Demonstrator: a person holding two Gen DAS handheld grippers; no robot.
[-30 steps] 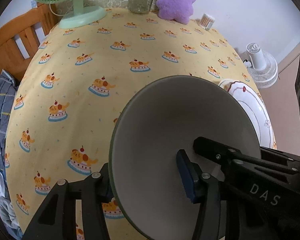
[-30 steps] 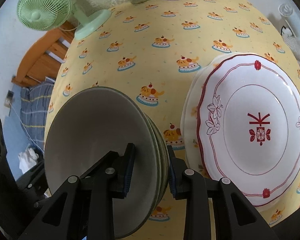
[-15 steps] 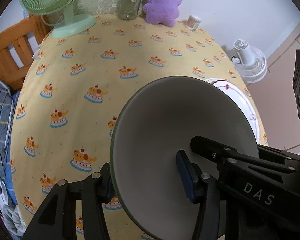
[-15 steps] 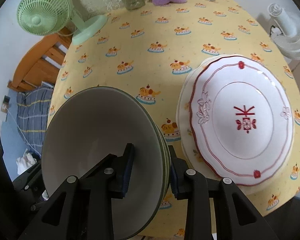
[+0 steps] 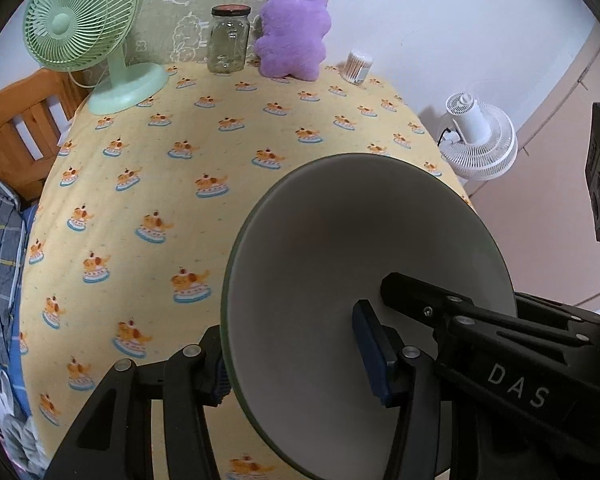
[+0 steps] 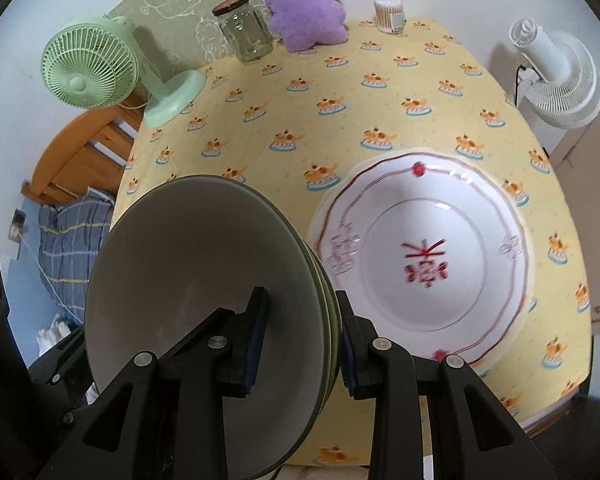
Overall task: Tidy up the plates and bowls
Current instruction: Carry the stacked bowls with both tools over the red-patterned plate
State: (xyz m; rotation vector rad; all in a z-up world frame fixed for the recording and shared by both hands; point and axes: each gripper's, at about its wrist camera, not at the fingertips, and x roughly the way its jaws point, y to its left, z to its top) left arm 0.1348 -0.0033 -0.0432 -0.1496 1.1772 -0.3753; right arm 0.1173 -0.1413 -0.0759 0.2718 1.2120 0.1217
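Observation:
A stack of grey-white bowls with green rims [image 6: 204,288] hangs tilted above the yellow tablecloth [image 6: 340,80]. My right gripper [image 6: 300,344] is shut on the stack's right rim, one pad inside the top bowl and one outside. In the left wrist view the top bowl [image 5: 340,248] fills the lower middle. My left gripper [image 5: 296,364] is shut on its left rim, and the right gripper's finger [image 5: 428,304] reaches into the bowl from the right. White plates with a red pattern [image 6: 424,256] lie stacked on the table to the right of the bowls.
Along the table's far edge stand a green desk fan [image 5: 80,20], a glass jar [image 5: 228,40], a purple plush toy [image 5: 296,36] and a tub of cotton swabs [image 5: 358,65]. A white floor fan [image 5: 476,136] stands beyond the right edge; a wooden frame [image 5: 16,128] and plaid bedding lie left.
Both grippers have risen with the bowl stack, so the table looks farther away. In the left wrist view the patterned plates have slipped out of sight behind the bowl.

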